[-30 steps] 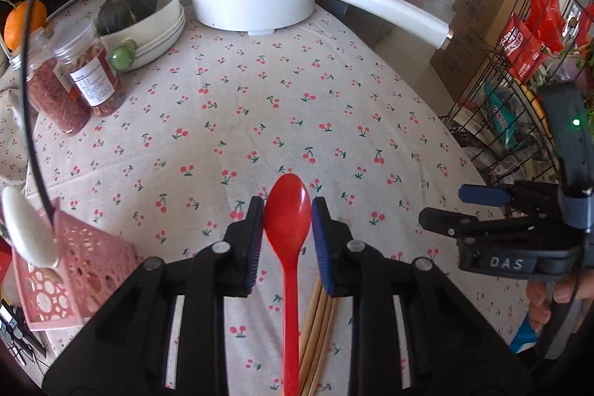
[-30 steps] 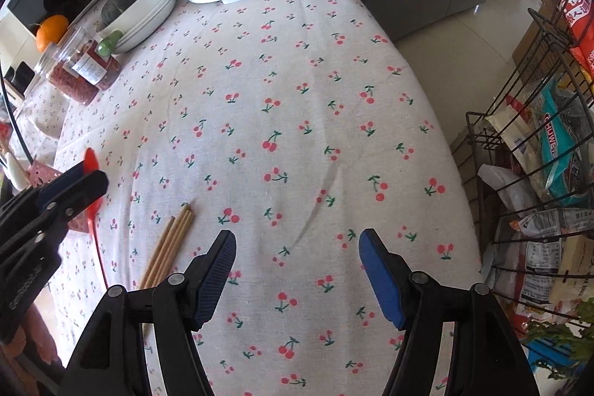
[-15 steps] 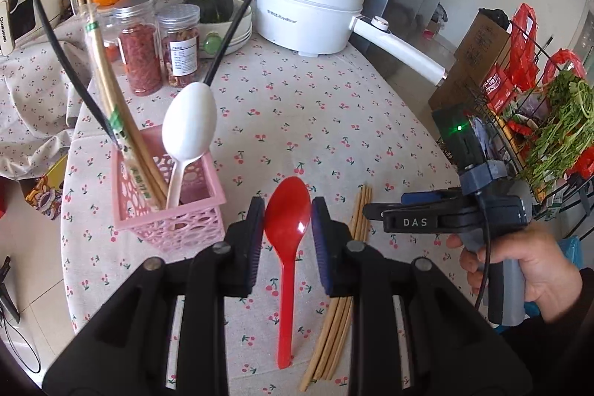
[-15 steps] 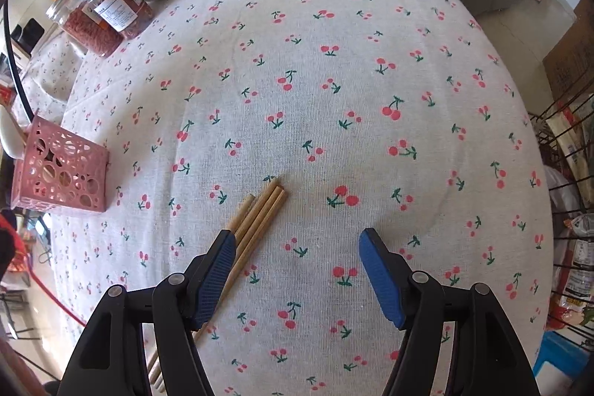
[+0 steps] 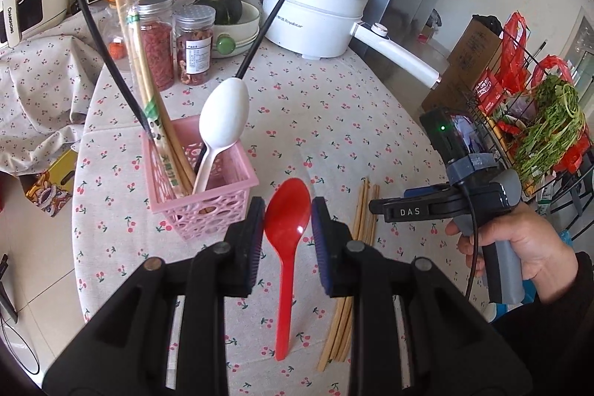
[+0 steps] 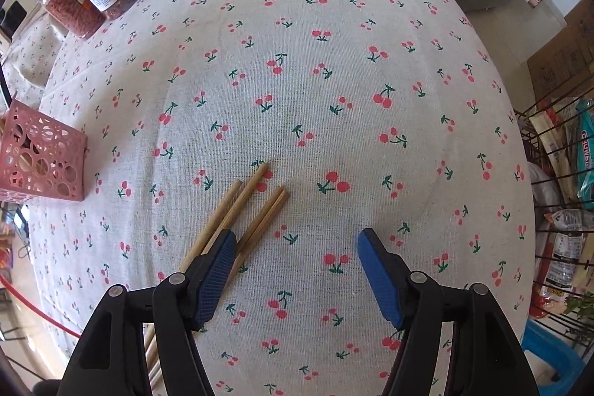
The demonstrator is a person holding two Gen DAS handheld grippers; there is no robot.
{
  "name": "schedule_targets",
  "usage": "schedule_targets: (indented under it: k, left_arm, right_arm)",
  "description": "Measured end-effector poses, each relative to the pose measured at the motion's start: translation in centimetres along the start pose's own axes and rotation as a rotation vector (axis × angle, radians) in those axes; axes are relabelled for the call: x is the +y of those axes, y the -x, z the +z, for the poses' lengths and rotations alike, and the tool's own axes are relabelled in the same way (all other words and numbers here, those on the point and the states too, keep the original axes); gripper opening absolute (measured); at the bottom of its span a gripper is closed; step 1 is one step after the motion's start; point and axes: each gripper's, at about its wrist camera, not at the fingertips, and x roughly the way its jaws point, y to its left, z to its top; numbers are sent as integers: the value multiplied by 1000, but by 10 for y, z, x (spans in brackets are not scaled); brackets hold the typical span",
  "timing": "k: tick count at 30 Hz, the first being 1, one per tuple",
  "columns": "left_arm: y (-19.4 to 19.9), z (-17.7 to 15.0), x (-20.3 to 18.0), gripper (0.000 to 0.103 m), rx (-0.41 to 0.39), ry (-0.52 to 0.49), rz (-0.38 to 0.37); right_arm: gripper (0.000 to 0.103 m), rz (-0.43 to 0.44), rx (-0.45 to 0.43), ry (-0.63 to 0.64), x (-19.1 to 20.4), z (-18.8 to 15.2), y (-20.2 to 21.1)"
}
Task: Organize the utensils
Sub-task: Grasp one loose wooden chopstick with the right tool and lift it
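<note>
Left wrist view: our left tool point(image 5: 287, 223) is clamped on the red spoon point(image 5: 287, 229) at bottom centre, pink basket point(image 5: 200, 188) just upper left of it. Right wrist view: our right tool point(image 6: 297, 270) gapes wide, nothing in it, chopsticks point(image 6: 252, 206) under its left finger on the worktop point(image 6: 334, 62).

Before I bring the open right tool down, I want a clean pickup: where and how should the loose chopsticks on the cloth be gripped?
Grip the bundle of chopsticks a little back from the ends, coming from straight above with the jaws set across the sticks. They lie flat and side by side on the tablecloth, so closing across them should gather all together. The right tool sits slightly off to one side.
</note>
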Motion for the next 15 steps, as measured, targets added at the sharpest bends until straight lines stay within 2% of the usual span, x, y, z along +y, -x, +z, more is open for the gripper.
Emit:
schedule_targets:
  k: [2,6,11,15]
  left_arm:
    - [1,0,2,27,-1,4,1]
    - [3,1,3,27,-8,12,0]
    - [5,1,2,27,-19,9,-3]
    - [6,1,2,27,-22,10,-2]
  right_arm:
    - [62,3,-2,-13,-2,-3,1]
    - [58,15,-14,-17,10,-8,1]
    - [25,-32,-45,21,30,-15,5]
    - [12,40,-52,1,27,-18,6]
